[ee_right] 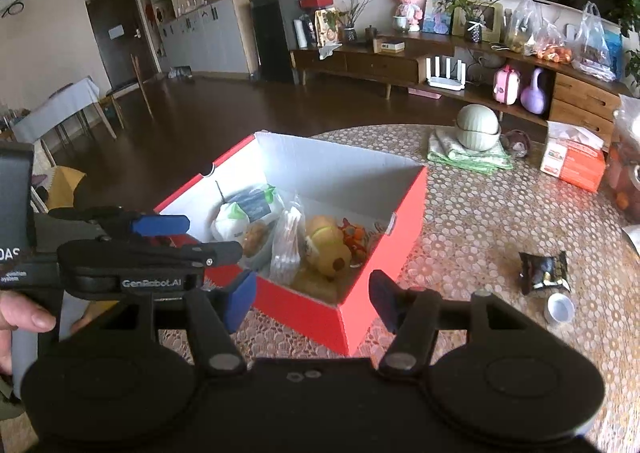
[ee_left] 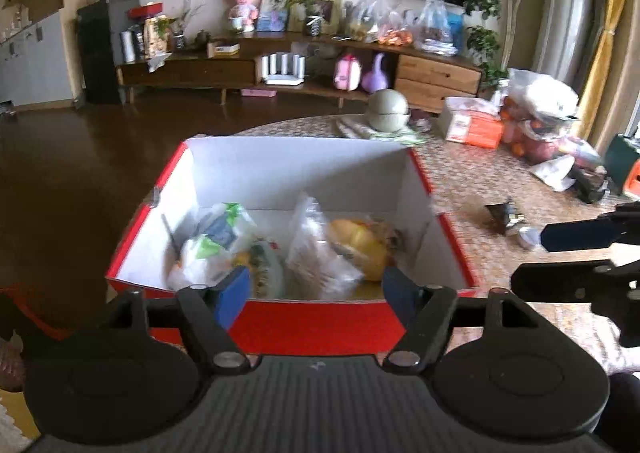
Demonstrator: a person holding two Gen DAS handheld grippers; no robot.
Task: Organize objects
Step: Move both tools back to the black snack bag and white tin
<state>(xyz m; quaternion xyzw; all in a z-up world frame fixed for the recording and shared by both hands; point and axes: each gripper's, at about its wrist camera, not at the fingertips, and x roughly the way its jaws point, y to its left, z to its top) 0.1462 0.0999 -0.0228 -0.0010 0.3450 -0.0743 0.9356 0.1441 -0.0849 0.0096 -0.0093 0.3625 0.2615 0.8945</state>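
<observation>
A red box (ee_left: 312, 325) with a white inside stands on the patterned round table (ee_right: 480, 221). In it lie a white and green bag (ee_left: 212, 241), a clear plastic bag (ee_left: 316, 253) and a yellow plush toy (ee_left: 360, 245), with a small orange toy (ee_right: 354, 239) beside the plush. My left gripper (ee_left: 316, 293) is open and empty over the box's near wall. My right gripper (ee_right: 312, 299) is open and empty by the box's near corner. Right of the box (ee_right: 392, 237), a black snack packet (ee_right: 544, 271) and a small white cup (ee_right: 560, 309) sit on the table.
At the table's far side are a green bowl (ee_right: 478, 127) on a folded cloth, an orange tissue box (ee_right: 574, 165) and bags of fruit (ee_left: 532, 121). A hand (ee_right: 24, 317) holds the left gripper's handle. Beyond lie a dark floor and a long sideboard (ee_left: 280, 69).
</observation>
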